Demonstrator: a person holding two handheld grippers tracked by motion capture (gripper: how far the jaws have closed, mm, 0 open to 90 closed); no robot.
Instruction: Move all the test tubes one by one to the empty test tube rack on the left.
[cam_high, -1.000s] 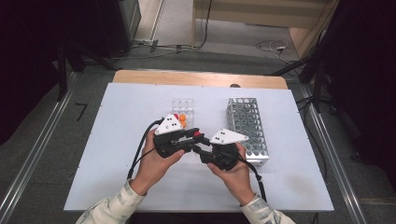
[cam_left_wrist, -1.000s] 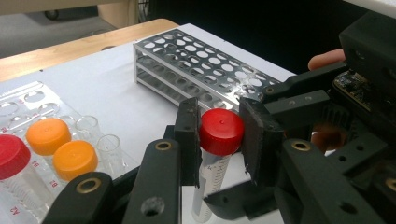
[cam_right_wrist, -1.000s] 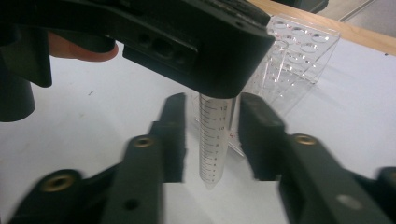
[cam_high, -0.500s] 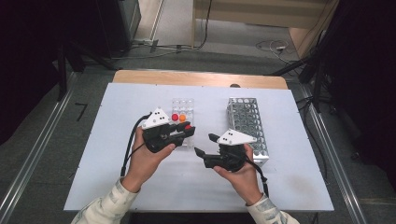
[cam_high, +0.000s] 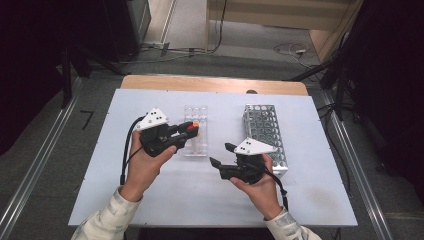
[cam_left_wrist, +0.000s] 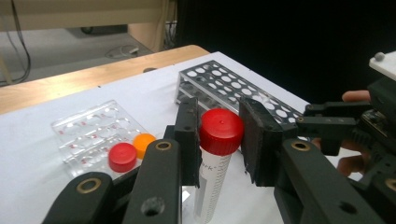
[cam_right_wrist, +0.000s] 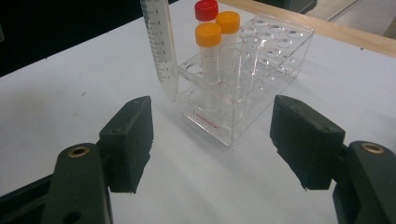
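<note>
My left gripper (cam_left_wrist: 218, 140) is shut on a clear graduated tube with a red cap (cam_left_wrist: 220, 131), held upright just under the cap. From above, the left gripper (cam_high: 189, 131) hangs over the near left edge of a clear plastic rack (cam_high: 197, 145). That rack (cam_right_wrist: 252, 79) holds two orange-capped tubes (cam_right_wrist: 208, 44) and a red-capped one (cam_right_wrist: 206, 10). The held tube's pointed end (cam_right_wrist: 164, 60) hangs beside the rack. My right gripper (cam_high: 220, 153) is open with nothing between its jaws, which have just been opening, and its pads (cam_right_wrist: 131, 140) face the rack.
A metal mesh tube rack (cam_high: 265, 132) stands to the right, close behind the right hand. The white table (cam_high: 150, 200) has a wooden strip (cam_high: 210, 84) along its far edge. Dark floor and rails surround it.
The two grippers met at the middle a second ago. Now the left one has drawn away to the left with the tube, and the right gripper's jaws stand wider and empty.
</note>
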